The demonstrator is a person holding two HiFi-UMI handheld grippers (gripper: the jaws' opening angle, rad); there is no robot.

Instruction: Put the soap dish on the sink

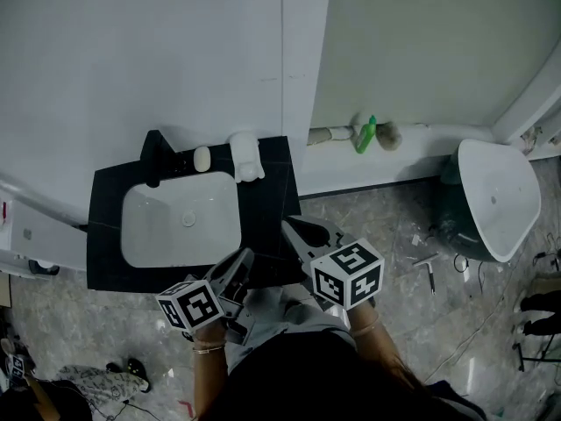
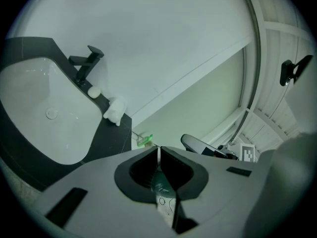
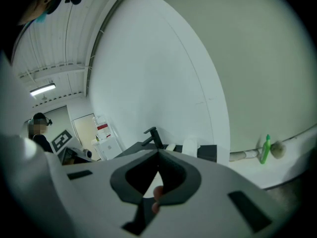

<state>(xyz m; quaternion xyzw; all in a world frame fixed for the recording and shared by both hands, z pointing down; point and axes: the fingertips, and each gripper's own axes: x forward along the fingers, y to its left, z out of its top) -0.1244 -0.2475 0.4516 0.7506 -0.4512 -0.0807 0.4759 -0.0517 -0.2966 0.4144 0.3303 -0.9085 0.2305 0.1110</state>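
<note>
A black counter [image 1: 267, 226] holds a white sink basin [image 1: 180, 222] with a black faucet [image 1: 156, 156] at its back. A small pale oval thing [image 1: 202, 158], perhaps the soap dish, lies beside the faucet. A taller white object [image 1: 245, 156] stands to its right. My left gripper [image 1: 244, 260] hangs over the counter's front edge, shut with nothing in it. My right gripper [image 1: 289, 226] is beside it at the counter's right front corner, also shut and empty. The left gripper view shows the basin [image 2: 34, 118], the oval thing [image 2: 94, 90] and its closed jaw tips [image 2: 158, 150].
A green bottle [image 1: 366, 133] leans by a pipe along the wall to the right of the counter. A white ceramic fixture [image 1: 495, 196] stands on the stone floor at far right, with small debris [image 1: 428, 266] near it. A person [image 3: 37, 128] shows at left in the right gripper view.
</note>
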